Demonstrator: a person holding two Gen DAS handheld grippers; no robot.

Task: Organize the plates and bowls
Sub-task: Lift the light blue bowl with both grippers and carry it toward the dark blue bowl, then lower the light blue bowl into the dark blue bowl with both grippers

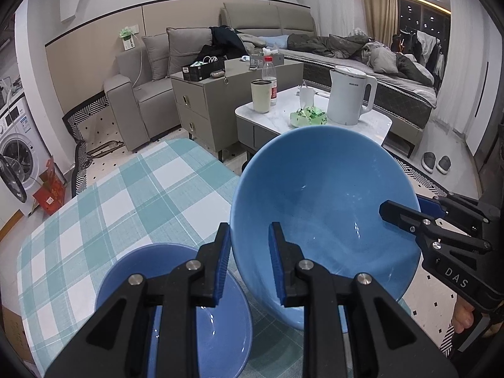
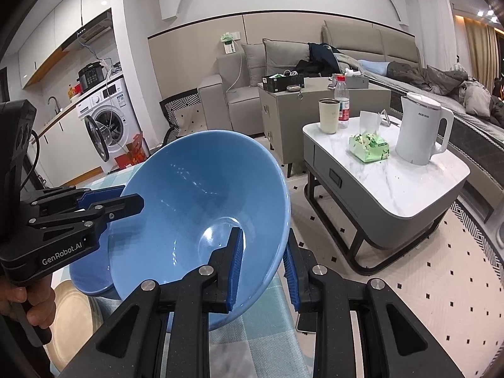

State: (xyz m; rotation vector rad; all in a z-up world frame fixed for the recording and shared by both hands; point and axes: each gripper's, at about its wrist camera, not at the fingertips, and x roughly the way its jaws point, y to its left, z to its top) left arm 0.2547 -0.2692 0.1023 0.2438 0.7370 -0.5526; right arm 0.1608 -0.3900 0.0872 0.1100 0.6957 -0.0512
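Light blue ceramic bowl [image 1: 324, 208] hangs tilted above the checked-cloth desk [image 1: 126, 195], its rim pinched by both the left claw [image 1: 249, 264] and right claw [image 2: 264, 267]; a darker blue bowl [image 1: 176, 312] sits below.

Light blue bowl [image 2: 201, 208], rim between right gripper [image 2: 263, 271] and left gripper [image 2: 126, 197] fingers

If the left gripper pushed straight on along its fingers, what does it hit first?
Nothing new: the left gripper is already shut on the light blue bowl, so the bowl's wall comes first. Beyond it, probably the checked tablecloth; depth is unclear.
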